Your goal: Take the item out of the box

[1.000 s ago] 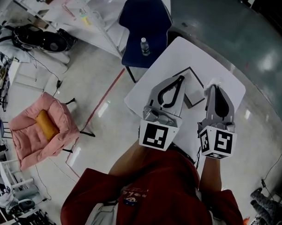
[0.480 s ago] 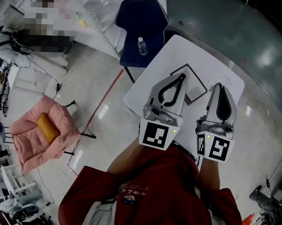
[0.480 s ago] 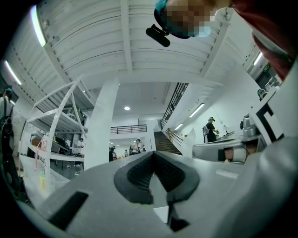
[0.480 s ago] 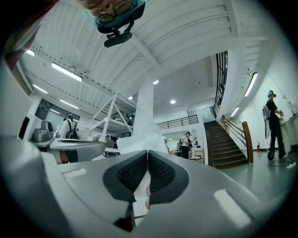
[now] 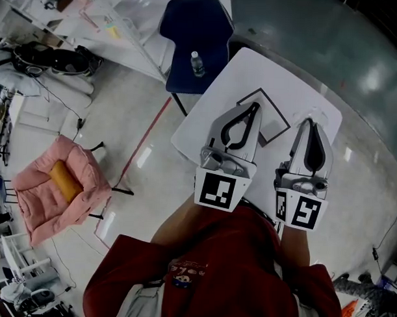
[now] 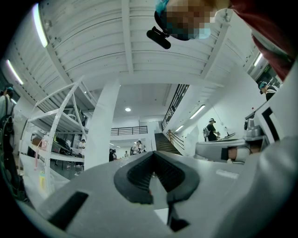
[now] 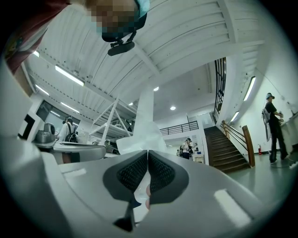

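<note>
Left gripper (image 5: 255, 108): clenched, empty, over the box (image 5: 274, 127) at mid-desk (image 5: 253, 69).
Right gripper (image 5: 308, 121): clenched on a pale translucent packet (image 7: 139, 137), just right of the box.
Risk: the hold is at the jaw tips only, so the thin packet may slip free.

Head view: even overhead light, no hard shadows. White table (image 5: 234, 78) is the brightest surface, nearly blown out. Glossy floor (image 5: 376, 83) right of the table carries soft glare patches; left of the table, pale streak reflections. Corners far from the table go dim and straight lines bow.
Both gripper views: circular fisheye, black corners, beams curved. Ceiling strip lights (image 6: 39, 25) bloom slightly. Near jaw bodies soft, hall beyond sharper. Clear film (image 7: 139, 130) pinched in right gripper (image 7: 147, 155) reads milky, backlit.
</note>
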The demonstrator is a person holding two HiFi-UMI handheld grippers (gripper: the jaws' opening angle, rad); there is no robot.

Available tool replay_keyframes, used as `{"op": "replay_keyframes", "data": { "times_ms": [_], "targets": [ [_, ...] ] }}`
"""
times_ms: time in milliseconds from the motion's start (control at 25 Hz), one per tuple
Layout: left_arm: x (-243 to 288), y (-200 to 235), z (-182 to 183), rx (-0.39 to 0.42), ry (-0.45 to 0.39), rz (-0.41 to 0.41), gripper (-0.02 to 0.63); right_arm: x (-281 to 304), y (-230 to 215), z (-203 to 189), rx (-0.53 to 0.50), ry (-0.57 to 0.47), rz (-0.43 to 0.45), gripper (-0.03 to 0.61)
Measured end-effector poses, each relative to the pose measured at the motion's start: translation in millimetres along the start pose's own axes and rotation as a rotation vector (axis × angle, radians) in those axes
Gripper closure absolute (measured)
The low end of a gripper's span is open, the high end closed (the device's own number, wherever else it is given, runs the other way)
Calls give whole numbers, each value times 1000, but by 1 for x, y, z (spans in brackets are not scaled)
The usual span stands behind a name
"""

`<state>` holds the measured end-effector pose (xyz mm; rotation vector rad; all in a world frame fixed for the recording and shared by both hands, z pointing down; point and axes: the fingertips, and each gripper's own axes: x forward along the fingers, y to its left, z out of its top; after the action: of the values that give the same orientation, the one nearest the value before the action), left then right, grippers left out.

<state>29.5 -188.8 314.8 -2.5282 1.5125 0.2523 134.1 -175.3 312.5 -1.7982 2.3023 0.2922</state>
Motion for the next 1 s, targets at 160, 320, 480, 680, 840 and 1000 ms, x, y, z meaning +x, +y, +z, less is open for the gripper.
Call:
{"op": "replay_keyframes", "data": {
  "times_ms": [160, 320, 480, 680, 840, 1000],
  "targets": [
    [2, -1, -1, 3, 1, 2, 612, 1, -3, -1, -5, -2, -2, 572],
    [4, -2, -3, 2, -2, 0, 612, 2, -5, -2, -4, -5, 2, 572],
    [7, -5, -7, 13, 6, -9, 612, 2, -5, -11, -18, 11, 10, 574],
    [9, -7, -6, 27, 11, -17, 612, 2, -8, -9, -20, 15, 14, 574],
    [9, -5, -6, 18, 9, -14, 612, 4, -7, -10, -28, 18, 14, 574],
    [8, -6, -7, 24, 13, -18, 612, 2, -8, -11, -19, 19, 12, 574]
  ]
}}
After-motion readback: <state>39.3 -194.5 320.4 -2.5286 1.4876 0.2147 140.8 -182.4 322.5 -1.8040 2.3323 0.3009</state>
